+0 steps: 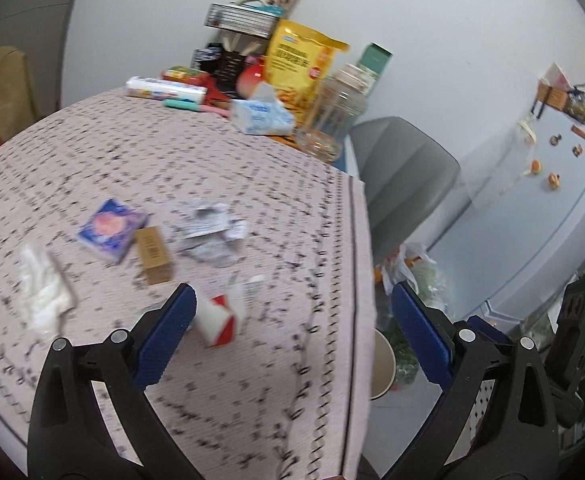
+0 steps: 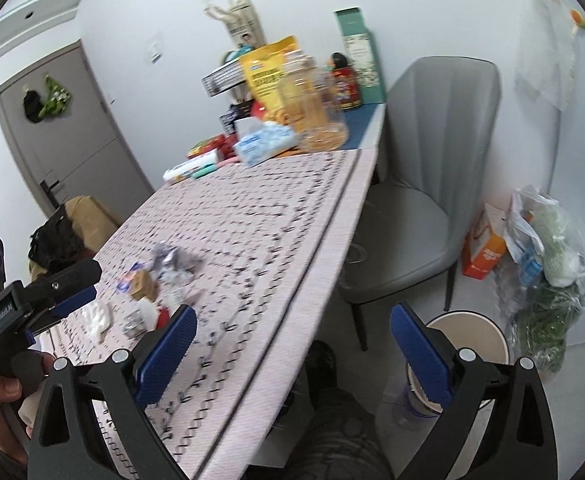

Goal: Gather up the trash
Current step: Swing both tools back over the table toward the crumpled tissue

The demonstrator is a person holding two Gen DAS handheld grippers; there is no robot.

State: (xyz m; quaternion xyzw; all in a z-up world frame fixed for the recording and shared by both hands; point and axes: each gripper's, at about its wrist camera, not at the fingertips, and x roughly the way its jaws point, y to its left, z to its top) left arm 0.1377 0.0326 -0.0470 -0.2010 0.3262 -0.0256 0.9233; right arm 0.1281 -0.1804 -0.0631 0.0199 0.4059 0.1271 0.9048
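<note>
Both tools (image 1: 292, 320) (image 2: 292, 336) gape empty above littered table (image 1: 252, 400).

The worktop (image 1: 252, 380) wears a woven, matt pink cloth with a black print. At centre left of the left view lie crumpled paper (image 1: 212, 232), a glossy blue packet (image 1: 110, 230), a matt brown cardboard box (image 1: 153, 254) and a soft white tissue (image 1: 44, 288). Both claws (image 1: 292, 340) (image 2: 292, 354) show ribbed blue rubbery pads on black plastic arms with shiny metal pins. At upper centre stands a clear plastic jar (image 1: 338, 104); at right in the right view, a smooth grey leather-like chair (image 2: 432, 160).
</note>
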